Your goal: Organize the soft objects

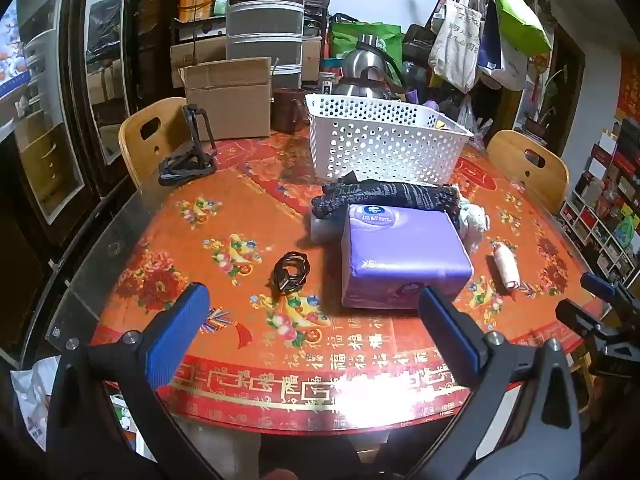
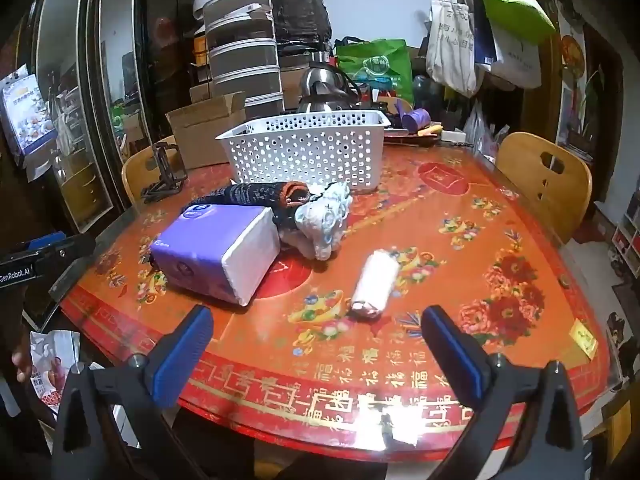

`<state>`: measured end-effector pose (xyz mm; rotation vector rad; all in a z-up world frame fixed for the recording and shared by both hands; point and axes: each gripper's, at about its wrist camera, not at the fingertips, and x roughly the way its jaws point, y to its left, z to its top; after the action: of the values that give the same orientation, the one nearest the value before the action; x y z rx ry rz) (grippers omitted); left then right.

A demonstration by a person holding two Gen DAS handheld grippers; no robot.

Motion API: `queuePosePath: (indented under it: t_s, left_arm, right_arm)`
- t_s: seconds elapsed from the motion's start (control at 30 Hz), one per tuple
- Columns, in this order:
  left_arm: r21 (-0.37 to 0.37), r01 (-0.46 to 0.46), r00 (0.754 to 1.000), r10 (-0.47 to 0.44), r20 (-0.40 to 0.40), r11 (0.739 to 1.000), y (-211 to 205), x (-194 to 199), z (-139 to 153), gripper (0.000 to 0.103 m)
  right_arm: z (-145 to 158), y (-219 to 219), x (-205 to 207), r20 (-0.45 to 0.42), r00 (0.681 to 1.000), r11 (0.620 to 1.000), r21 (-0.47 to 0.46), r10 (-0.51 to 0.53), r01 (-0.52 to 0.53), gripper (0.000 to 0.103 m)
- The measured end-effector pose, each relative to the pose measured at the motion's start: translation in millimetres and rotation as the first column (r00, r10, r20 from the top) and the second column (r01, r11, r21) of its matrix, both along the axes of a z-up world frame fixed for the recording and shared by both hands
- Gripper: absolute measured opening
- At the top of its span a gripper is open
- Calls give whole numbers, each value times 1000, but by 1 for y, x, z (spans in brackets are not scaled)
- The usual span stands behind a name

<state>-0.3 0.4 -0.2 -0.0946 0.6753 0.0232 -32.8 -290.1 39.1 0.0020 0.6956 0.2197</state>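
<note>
Wide-open and empty, the left gripper hovered before the purple tissue pack, itself just short of the white basket; squeeze its long sides gently. Equally spread, the right gripper faced the pale roll, well short of that basket.

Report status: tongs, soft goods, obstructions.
Both tongs open, empty. Tissue pack, pink roll on table, outside basket. Nothing blocking.
</note>
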Motion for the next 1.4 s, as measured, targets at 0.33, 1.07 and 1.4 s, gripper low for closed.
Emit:
queuePosePath:
  t_s: [0.33,1.07,1.4]
  left_arm:
    - [-17,1,1000,-1,4,1000,3,7,-6,103]
    - [-8,11,1000,-11,-3,1000,-5,9,-8,103]
    - [-8,11,1000,-11,-5,1000,-6,10,-7,103]
  right_arm:
    - [-4,1,2,-14,1000,1000,-1,8,-8,103]
    - [-3,0,3,-23,1000,1000,2,10,-10,103]
    - [-4,0,4,-24,1000,1000,3,10,-10,103]
